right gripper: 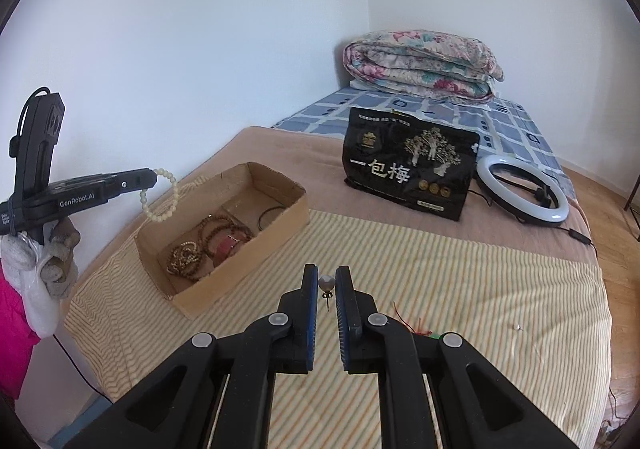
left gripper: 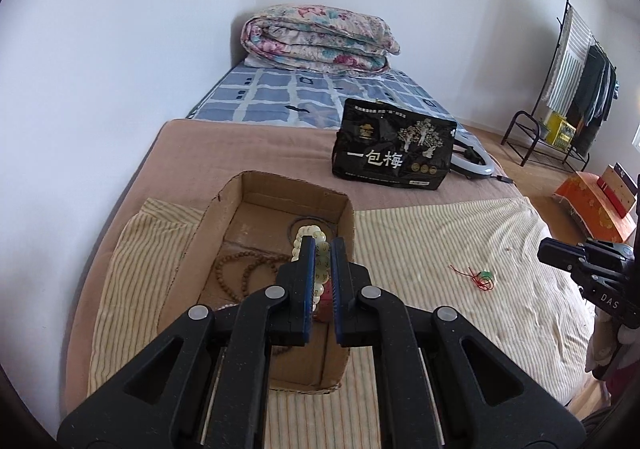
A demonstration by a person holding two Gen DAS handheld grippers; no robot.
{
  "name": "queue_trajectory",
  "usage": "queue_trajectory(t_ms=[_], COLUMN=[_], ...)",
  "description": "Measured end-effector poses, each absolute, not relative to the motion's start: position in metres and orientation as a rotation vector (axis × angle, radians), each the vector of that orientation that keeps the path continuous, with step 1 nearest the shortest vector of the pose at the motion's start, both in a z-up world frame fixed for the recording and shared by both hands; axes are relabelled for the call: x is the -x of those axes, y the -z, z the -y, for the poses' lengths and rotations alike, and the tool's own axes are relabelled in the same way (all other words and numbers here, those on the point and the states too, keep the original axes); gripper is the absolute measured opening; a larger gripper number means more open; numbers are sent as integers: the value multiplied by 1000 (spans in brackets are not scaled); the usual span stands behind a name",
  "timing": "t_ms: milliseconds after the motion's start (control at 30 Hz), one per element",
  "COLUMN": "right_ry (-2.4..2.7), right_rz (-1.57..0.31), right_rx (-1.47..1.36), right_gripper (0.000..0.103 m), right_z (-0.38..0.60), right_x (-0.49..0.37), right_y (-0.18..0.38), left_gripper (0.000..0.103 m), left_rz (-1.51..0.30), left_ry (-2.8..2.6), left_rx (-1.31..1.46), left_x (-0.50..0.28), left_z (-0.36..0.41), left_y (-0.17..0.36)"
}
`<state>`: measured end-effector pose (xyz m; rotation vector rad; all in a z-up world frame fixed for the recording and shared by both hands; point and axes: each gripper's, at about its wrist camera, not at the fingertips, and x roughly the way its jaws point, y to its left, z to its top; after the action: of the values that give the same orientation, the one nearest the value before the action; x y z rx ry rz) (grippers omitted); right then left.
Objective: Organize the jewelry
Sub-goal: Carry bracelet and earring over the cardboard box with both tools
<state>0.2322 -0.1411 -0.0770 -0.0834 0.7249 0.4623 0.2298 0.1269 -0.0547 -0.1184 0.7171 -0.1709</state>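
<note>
My 2 tongs arrive loaded: left gripper [left gripper: 321, 249] pinching a pale bead bracelet [right gripper: 160, 195] above the cardboard box [right gripper: 280, 227], right gripper [right gripper: 327, 276] clamping a pearl stud earring [right gripper: 326, 284], both bound for storage.

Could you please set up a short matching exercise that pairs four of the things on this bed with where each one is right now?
Things:
1. pale bead bracelet
2. pearl earring
3. brown bead strings
4. red cord with green charm

Places:
A. lying inside the cardboard box
B. loose on the striped cloth
C. pinched in the left gripper
D. pinched in the right gripper

Pairs: 1-C, 2-D, 3-A, 4-B
</note>
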Motion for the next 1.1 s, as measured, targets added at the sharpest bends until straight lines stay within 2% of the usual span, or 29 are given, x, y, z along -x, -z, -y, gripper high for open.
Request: queue_trajectory(t_ms=[533,1100], right_ry=[-532,-587], right_rz=[-716,-760], right_rx=[156,129], right_gripper=[7,7], right_z=[40,-24], right_x=[-305,-363], right_y=[70,98], left_gripper=[5,5], left_rz=[-709,-695], left_ry=[119,135], left_rx=[108,71], left_x=[-235,-243], left_z=[-165,-167], left_y=[62,72])
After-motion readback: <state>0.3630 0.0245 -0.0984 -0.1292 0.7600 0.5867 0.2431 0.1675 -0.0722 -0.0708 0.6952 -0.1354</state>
